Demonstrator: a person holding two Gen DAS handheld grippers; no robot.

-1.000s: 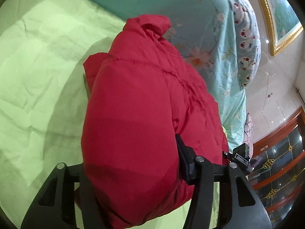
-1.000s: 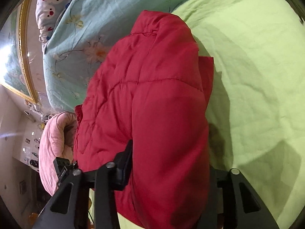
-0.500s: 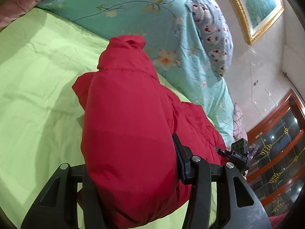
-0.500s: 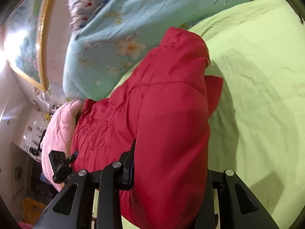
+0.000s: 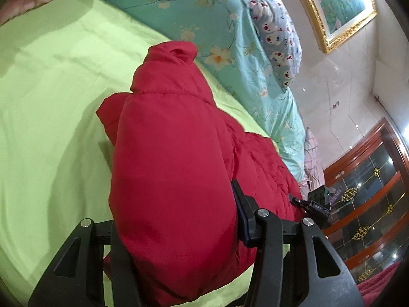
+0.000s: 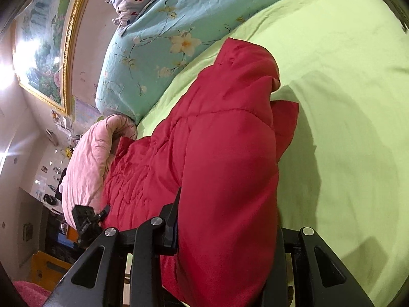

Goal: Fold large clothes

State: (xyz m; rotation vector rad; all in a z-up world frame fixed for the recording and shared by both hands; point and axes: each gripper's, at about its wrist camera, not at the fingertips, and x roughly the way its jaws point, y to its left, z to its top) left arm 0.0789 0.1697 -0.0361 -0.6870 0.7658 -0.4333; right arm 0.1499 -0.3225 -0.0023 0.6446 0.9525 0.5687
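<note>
A red padded jacket (image 5: 173,153) lies on a lime-green bed sheet (image 5: 46,102), its collar end pointing toward the pillows. My left gripper (image 5: 176,230) is shut on a thick bulge of the jacket, held between its jaws. My right gripper (image 6: 227,230) is shut on the jacket (image 6: 225,153) from the other side. The rest of the jacket is quilted and spreads out between the two grippers. The other gripper's tip shows in each view, in the left wrist view (image 5: 317,204) and in the right wrist view (image 6: 84,220).
A teal floral quilt (image 5: 230,25) and a patterned pillow (image 5: 276,30) lie at the head of the bed. A pink blanket (image 6: 87,158) sits beside the jacket. A framed painting (image 5: 337,7) hangs on the wall, and a wooden cabinet (image 5: 370,192) stands beside the bed.
Both grippers, still holding the jacket, have drawn back from the pillows. More of the quilt, pillow and wall shows now. The jacket looks lower and flatter on the sheet.
</note>
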